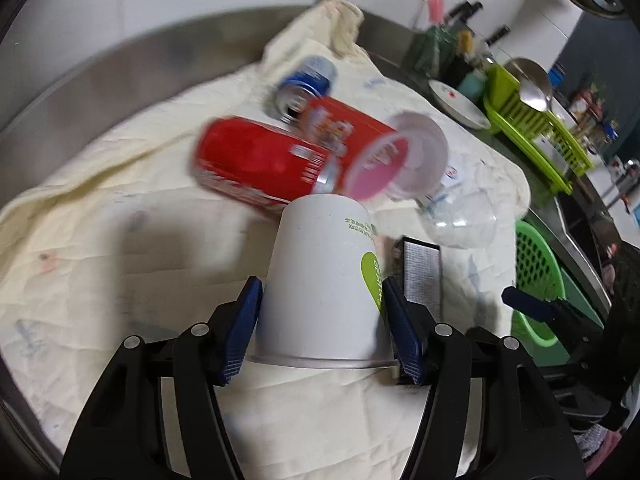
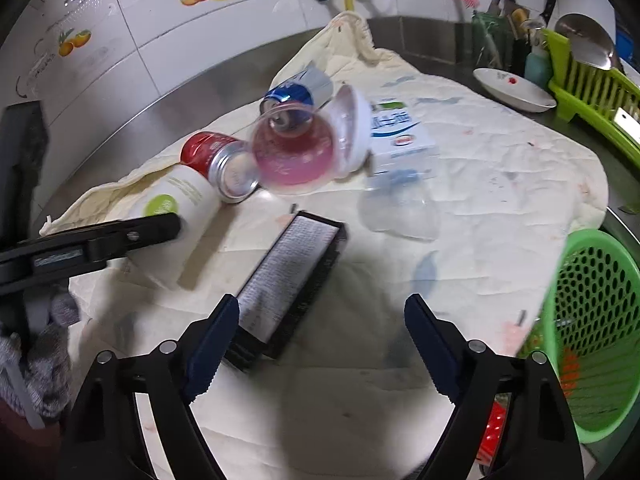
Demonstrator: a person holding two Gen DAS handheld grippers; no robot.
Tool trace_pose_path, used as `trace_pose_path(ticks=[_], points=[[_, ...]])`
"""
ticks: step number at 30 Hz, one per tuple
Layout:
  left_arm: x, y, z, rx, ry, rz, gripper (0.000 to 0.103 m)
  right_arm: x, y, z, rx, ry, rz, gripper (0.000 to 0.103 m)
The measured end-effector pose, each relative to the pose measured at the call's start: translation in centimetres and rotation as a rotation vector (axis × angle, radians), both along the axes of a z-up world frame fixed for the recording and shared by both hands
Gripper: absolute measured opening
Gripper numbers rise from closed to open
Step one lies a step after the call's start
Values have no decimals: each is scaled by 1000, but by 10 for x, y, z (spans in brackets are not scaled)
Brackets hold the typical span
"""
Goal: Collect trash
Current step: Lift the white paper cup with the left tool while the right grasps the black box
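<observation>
My left gripper [image 1: 320,328] is shut on a white paper cup [image 1: 324,280] with a green label, held upside down on the cream cloth [image 1: 100,248]; the cup also shows in the right wrist view [image 2: 180,196]. Beyond it lie a red can [image 1: 256,164], a red tub with a clear lid [image 1: 384,160], a blue can [image 1: 308,80], a clear plastic cup [image 1: 460,216] and a black box [image 1: 422,272]. My right gripper [image 2: 320,344] is open and empty, just above the near end of the black box [image 2: 288,284]. A white and blue carton [image 2: 400,132] lies farther back.
A green perforated basket [image 2: 588,332] stands at the right edge of the cloth. A white bowl [image 2: 516,88], a green dish rack [image 2: 592,88] and knives stand at the back right. The tiled wall and a steel rim run behind.
</observation>
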State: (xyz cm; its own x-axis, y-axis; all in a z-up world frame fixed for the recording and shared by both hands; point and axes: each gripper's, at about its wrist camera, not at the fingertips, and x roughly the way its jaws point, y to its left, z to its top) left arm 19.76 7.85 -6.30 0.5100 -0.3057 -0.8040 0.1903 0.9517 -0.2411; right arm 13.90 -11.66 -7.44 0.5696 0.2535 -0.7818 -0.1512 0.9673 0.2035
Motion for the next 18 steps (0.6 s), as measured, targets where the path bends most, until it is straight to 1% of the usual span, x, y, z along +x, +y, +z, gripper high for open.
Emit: trace_pose_path(ticks=[2,4,9,11,15,16,18], points=[[-5,11,7,2,-20,27,61,8,10,-4,10,28,1,80],[-7,21,11,-6,-26,51,61,15,18,-8,-1,55,-9,76],[-15,36,18,3,-54,77,61,32,40,-18,-36,103,-36,76],[-16,40,20,-10,-56,85,61,37,47,-24,-46,122,-41,76],[-20,42,22,-2,-71,89,61,38,57,-32,-116,129,-52,66],[-20,43,22,-5,-71,90,61,39,57,-36,-121,143,-54,63],[-20,44,23,-16,-70,94,61,36,55,-38,-127,134,-53,55]])
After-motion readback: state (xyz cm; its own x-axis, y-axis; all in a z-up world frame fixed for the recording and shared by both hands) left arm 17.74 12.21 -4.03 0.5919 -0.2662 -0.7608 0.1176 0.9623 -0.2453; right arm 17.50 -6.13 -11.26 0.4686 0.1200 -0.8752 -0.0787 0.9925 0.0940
